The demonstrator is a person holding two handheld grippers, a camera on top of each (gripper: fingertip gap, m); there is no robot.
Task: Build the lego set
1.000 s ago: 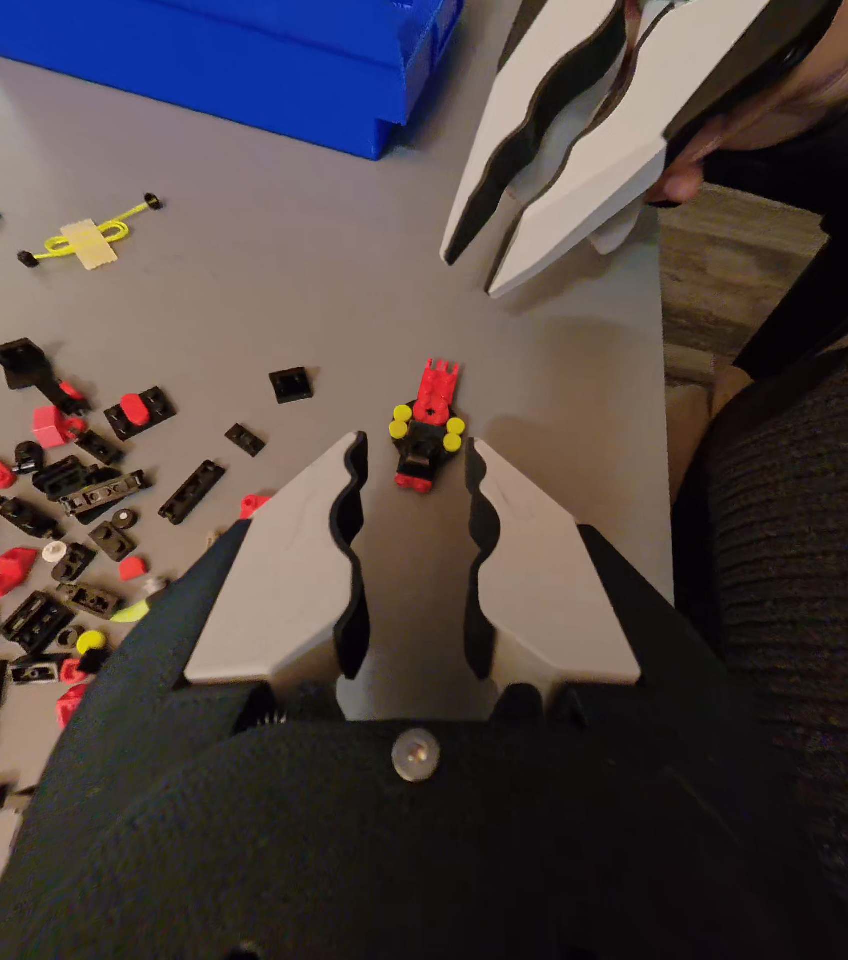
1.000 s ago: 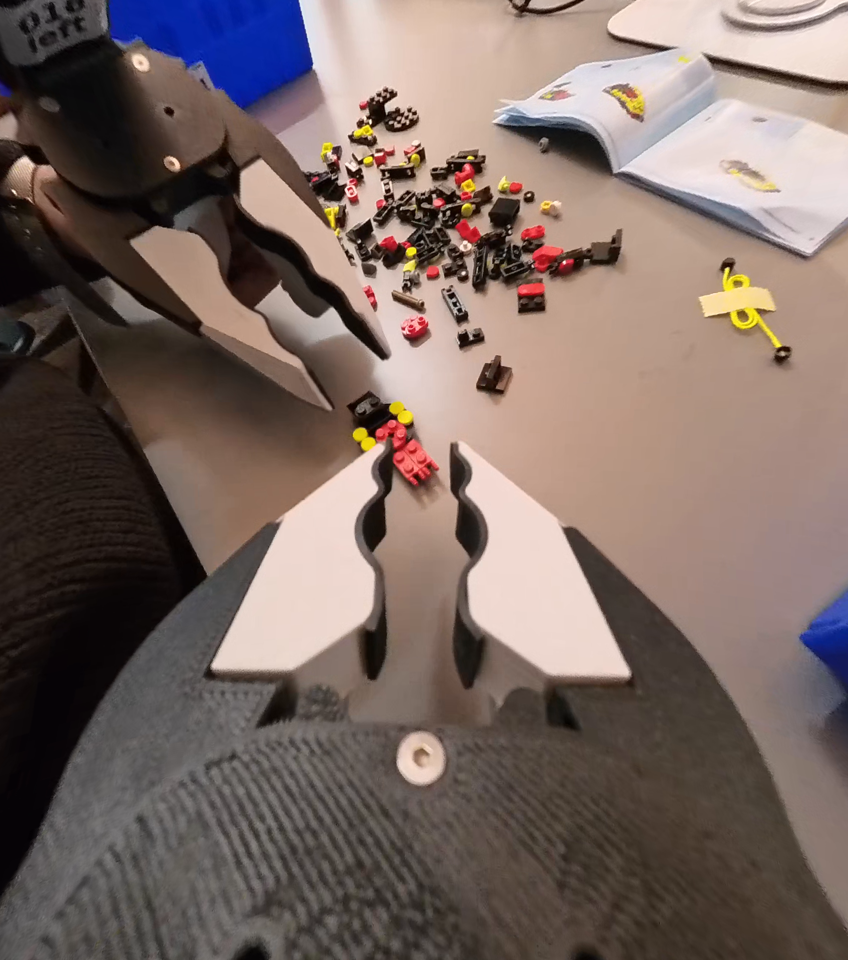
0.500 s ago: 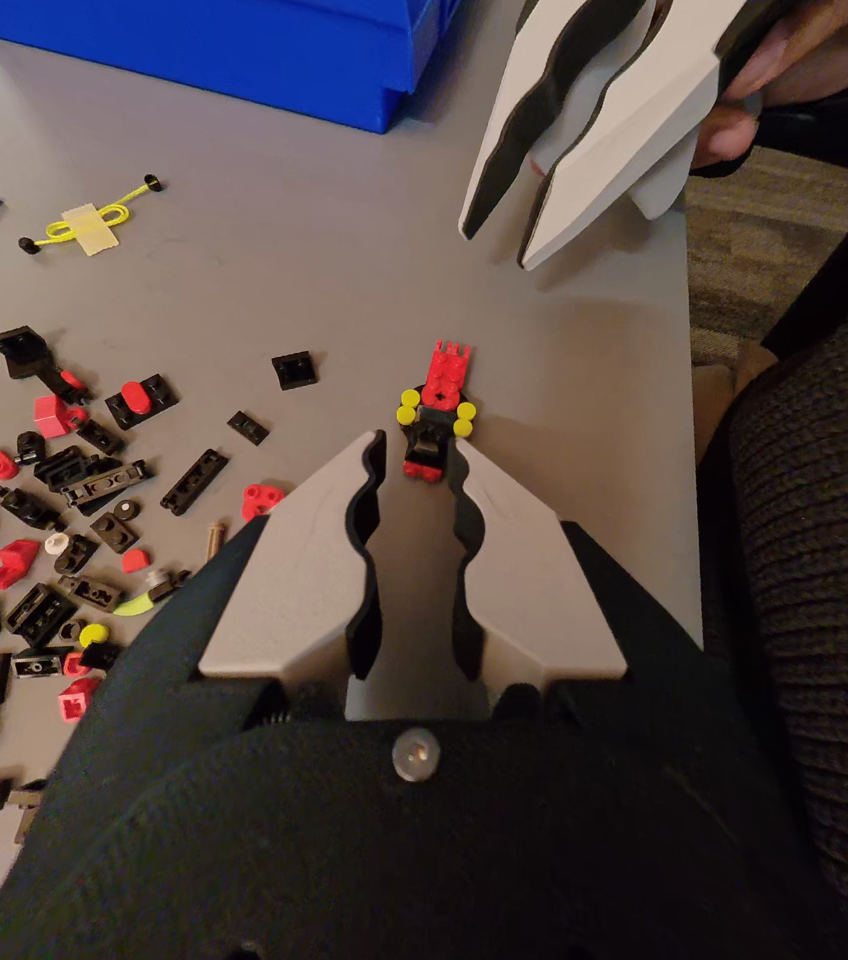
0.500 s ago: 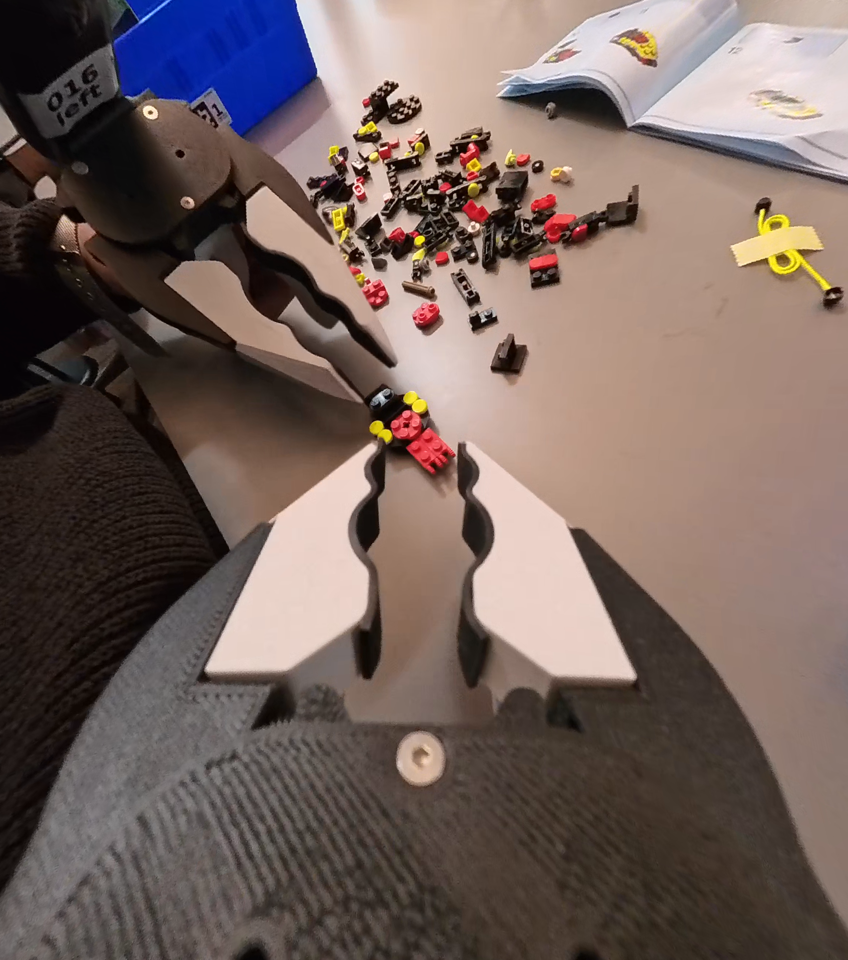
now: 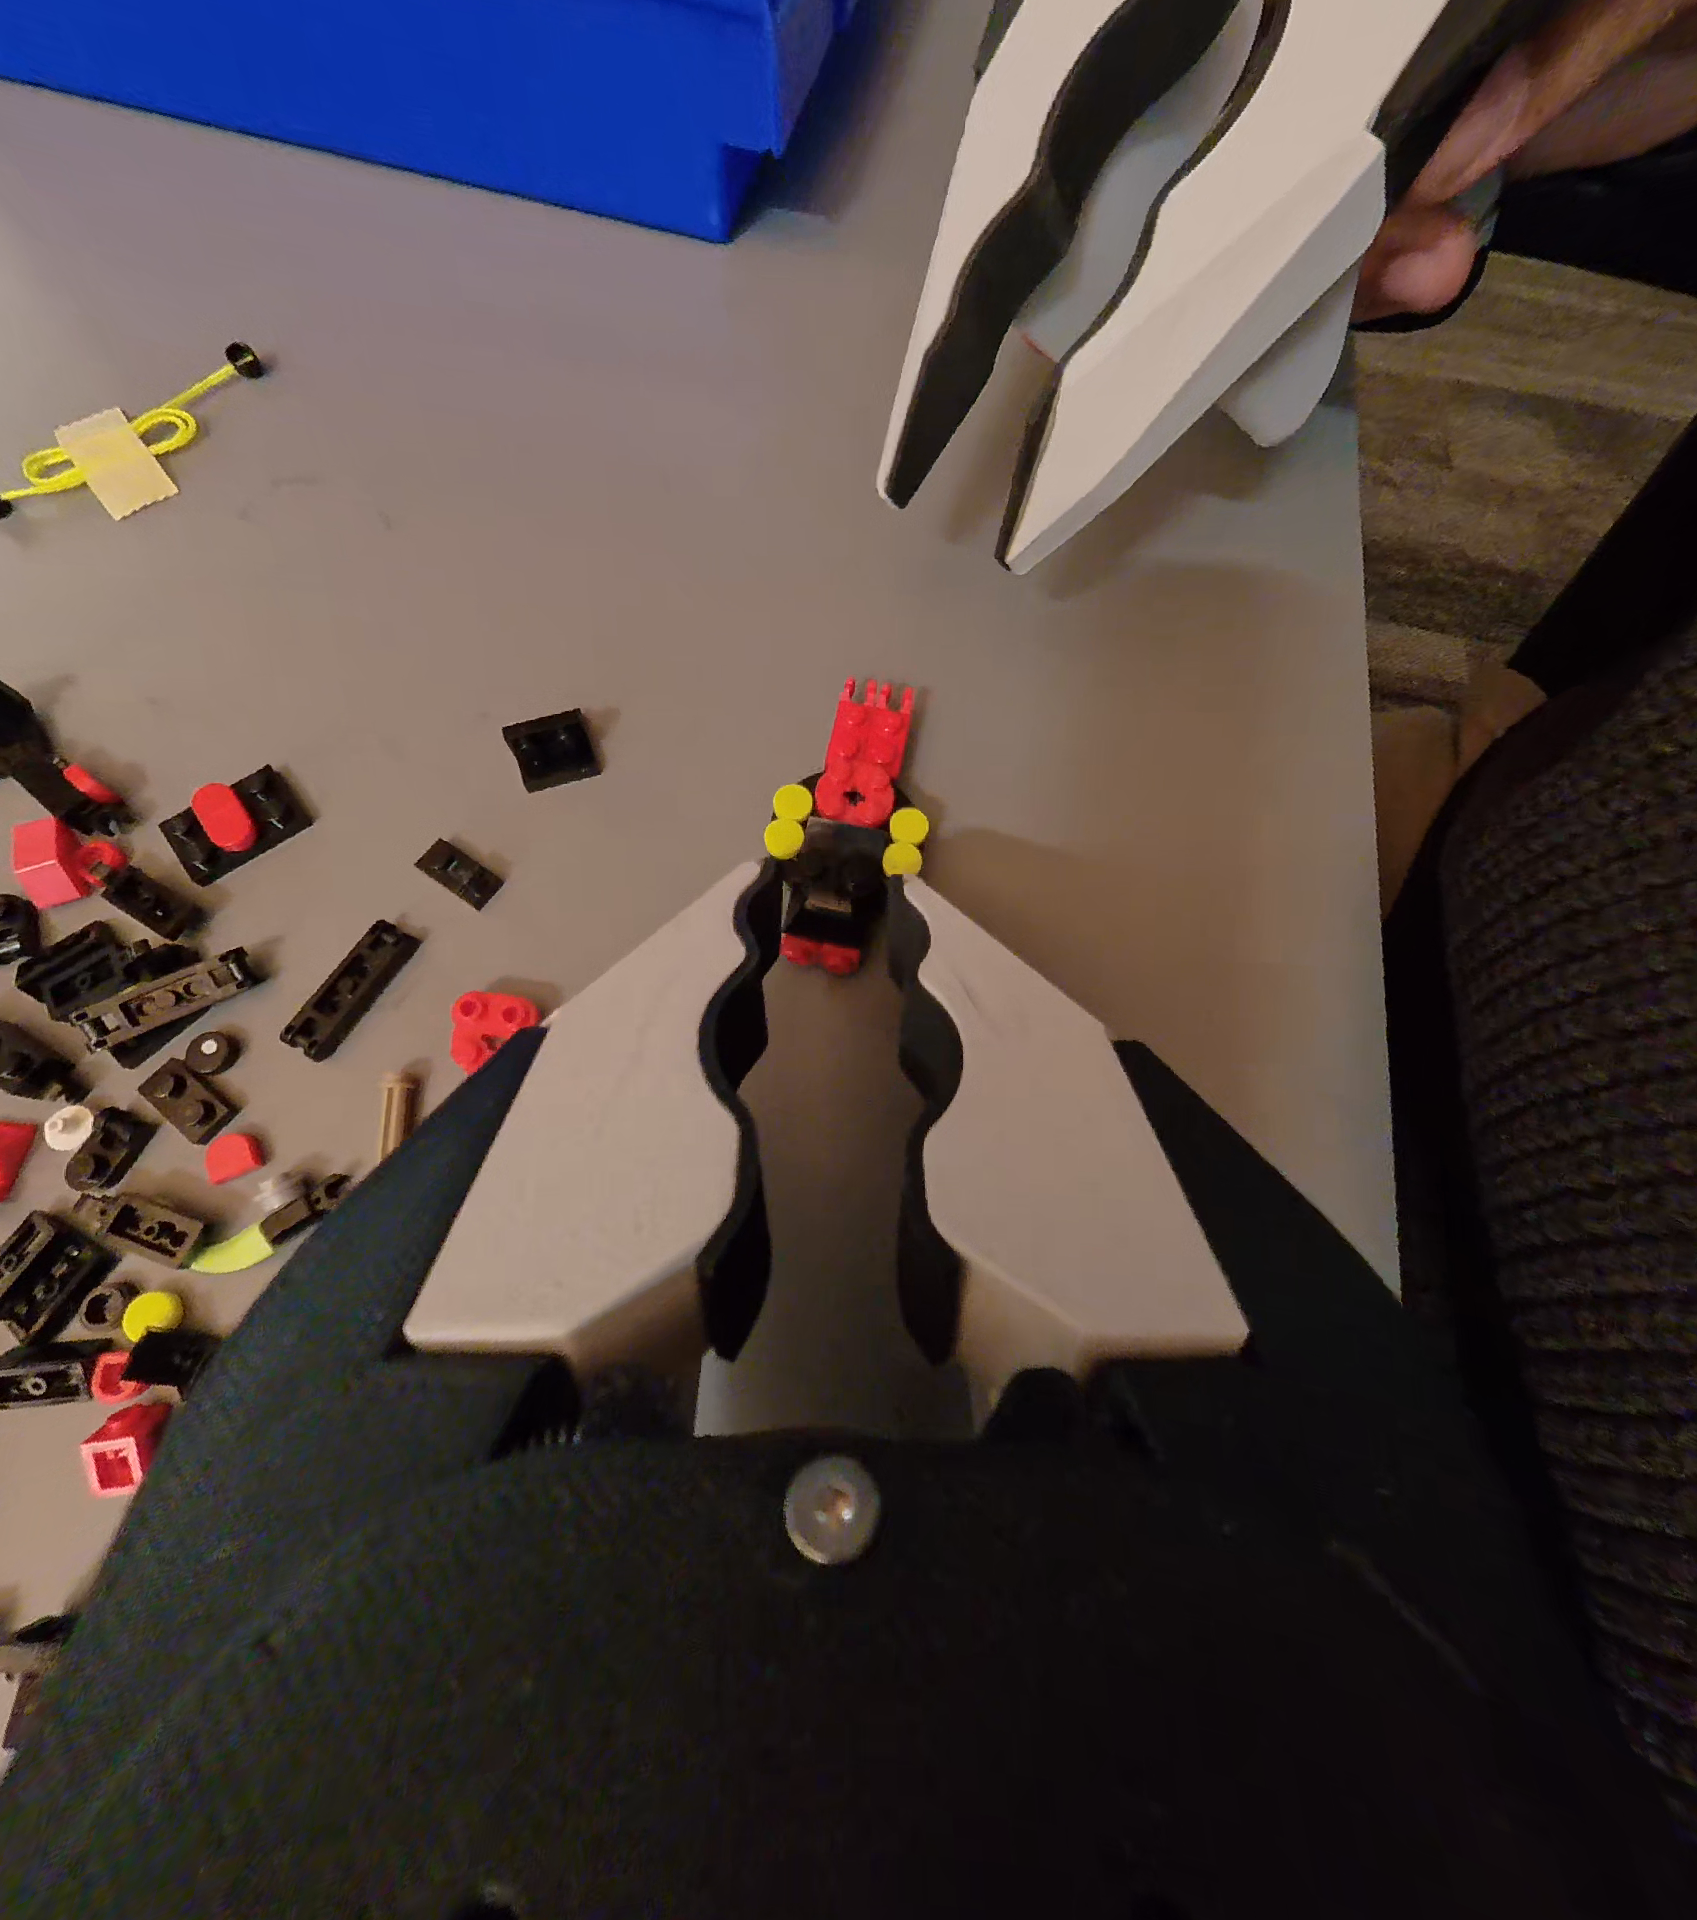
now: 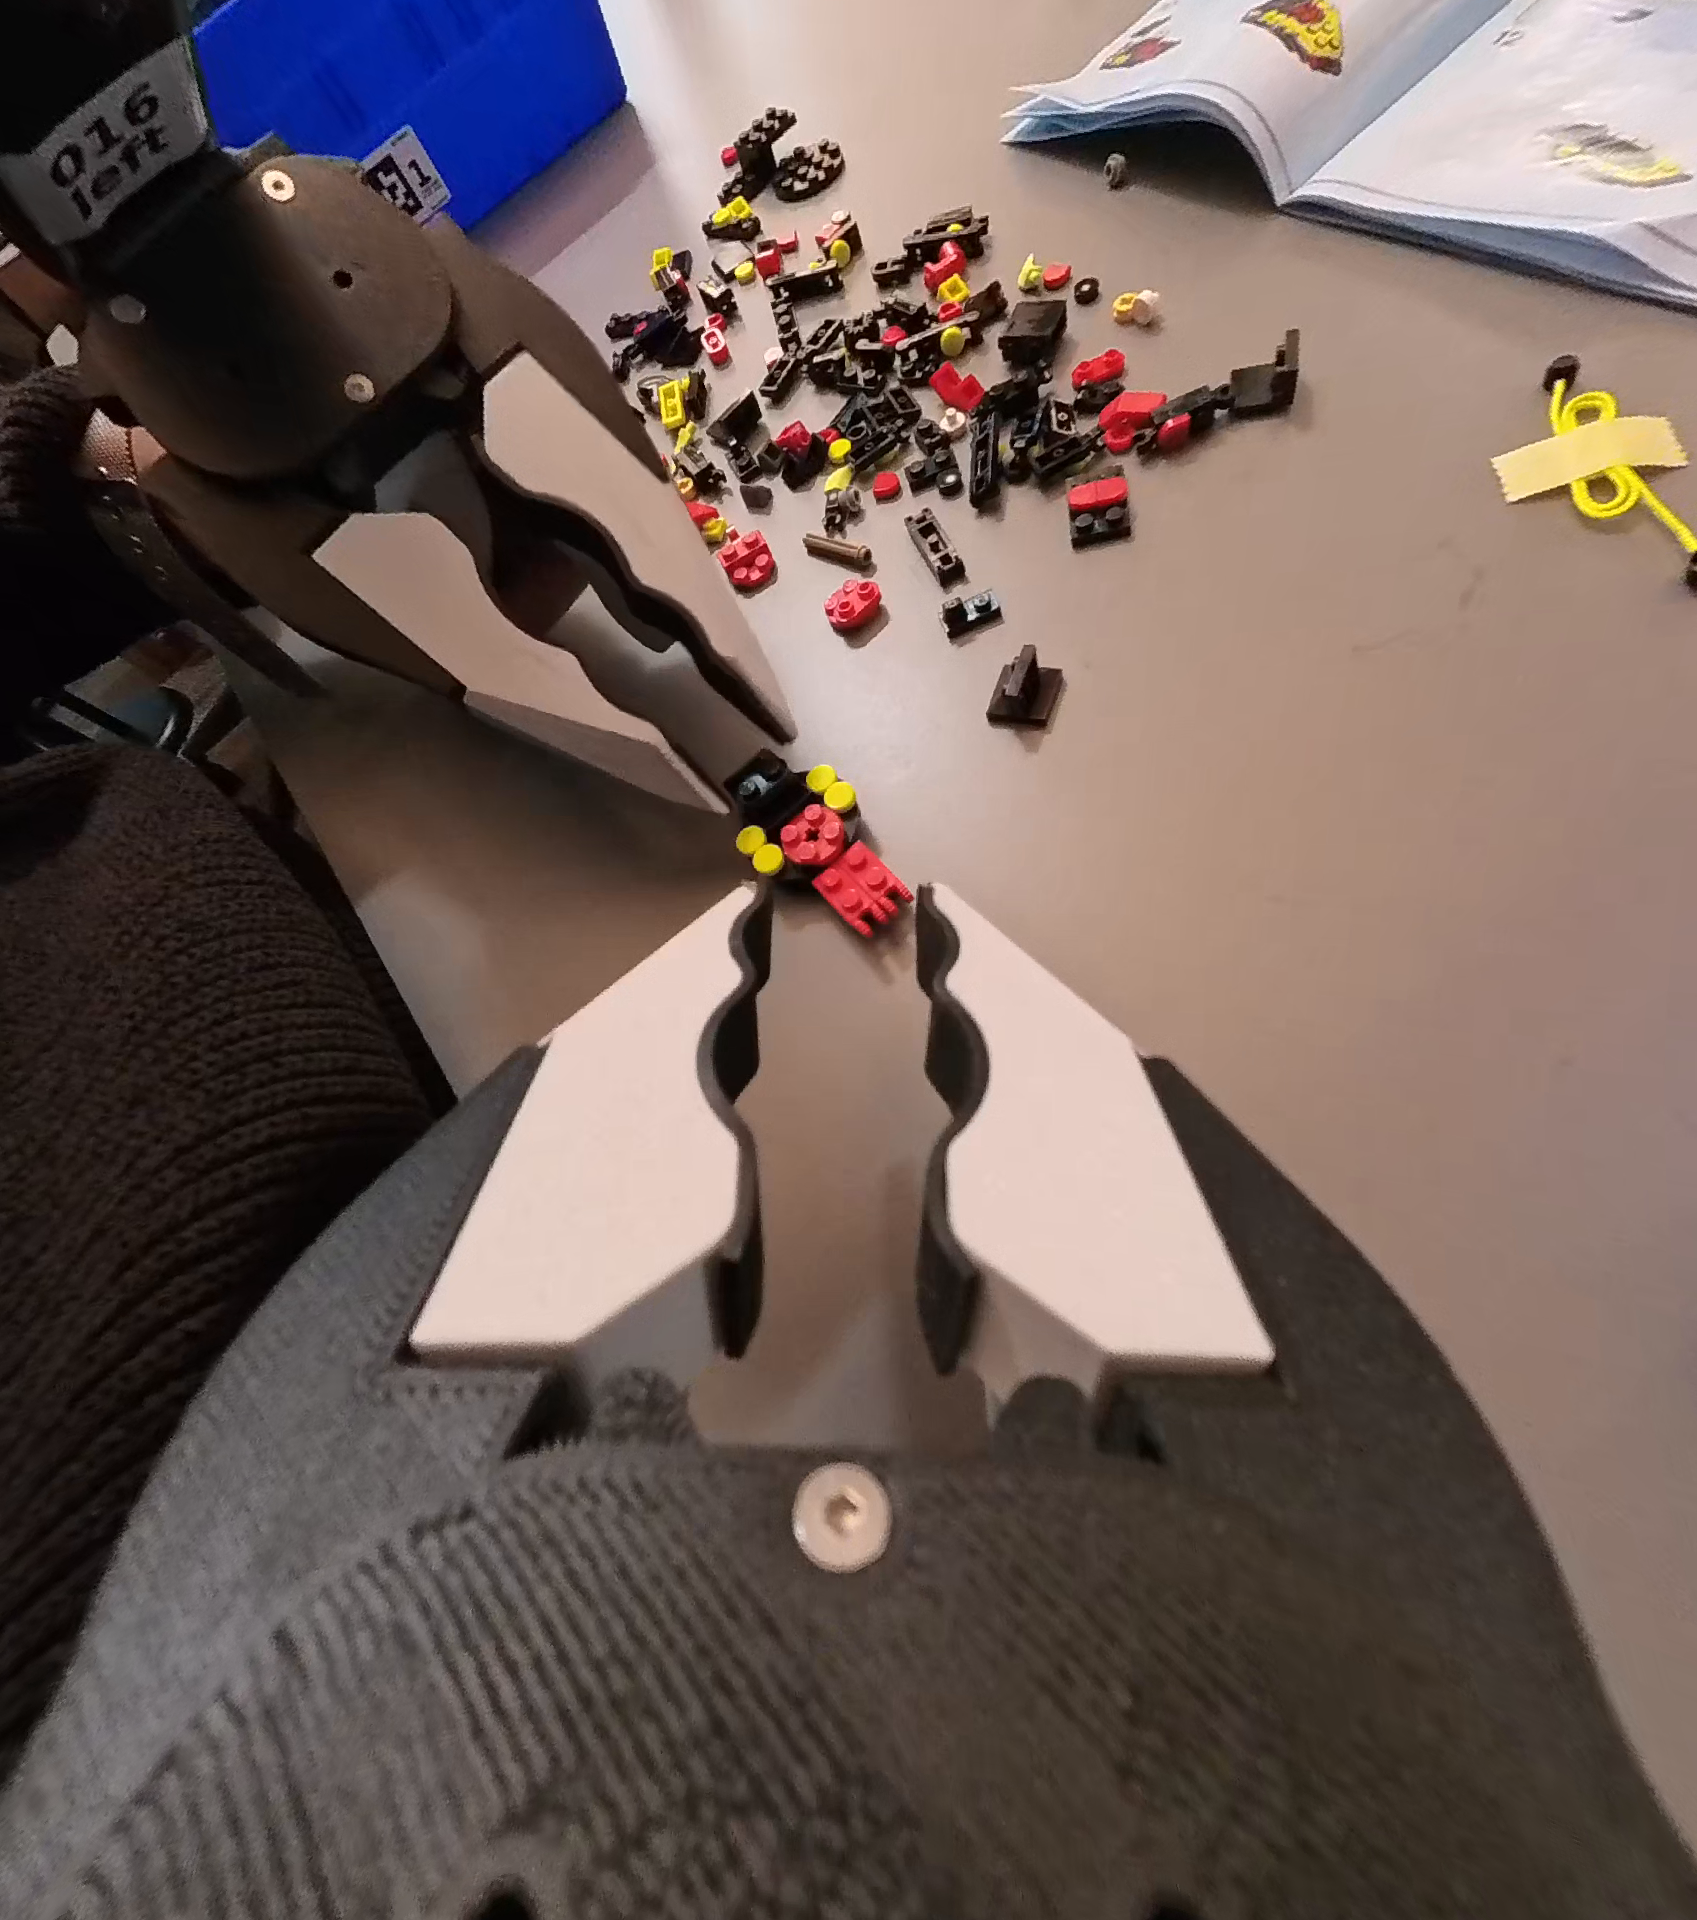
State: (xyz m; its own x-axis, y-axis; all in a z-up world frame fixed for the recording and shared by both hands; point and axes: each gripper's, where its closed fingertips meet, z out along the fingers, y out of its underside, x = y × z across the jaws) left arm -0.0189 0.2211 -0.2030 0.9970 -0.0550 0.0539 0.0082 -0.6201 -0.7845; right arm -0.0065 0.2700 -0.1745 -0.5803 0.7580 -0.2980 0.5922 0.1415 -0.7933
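Note:
A small lego assembly (image 5: 849, 821) of red, black and yellow pieces lies on the grey table near its right edge. It also shows in the right wrist view (image 6: 818, 842). My left gripper (image 5: 828, 888) has its jaws closed in on the assembly's black and red near end, with both tips against its sides. In the right wrist view the left gripper (image 6: 756, 769) comes in from the upper left. My right gripper (image 6: 839, 904) is open and empty, its tips just short of the assembly's red plate end. In the left wrist view it (image 5: 958, 530) hovers above the table beyond the assembly.
A pile of loose black, red and yellow pieces (image 5: 96, 1039) (image 6: 927, 364) lies to the left. A taped yellow string (image 5: 111, 468) (image 6: 1592, 457), a blue bin (image 5: 408, 94) and an open instruction booklet (image 6: 1446, 135) lie farther off. The table edge (image 5: 1374, 935) is close on the right.
My left gripper's jaws have narrowed and slid forward onto the assembly's near end. My right gripper has come closer to the assembly's red end.

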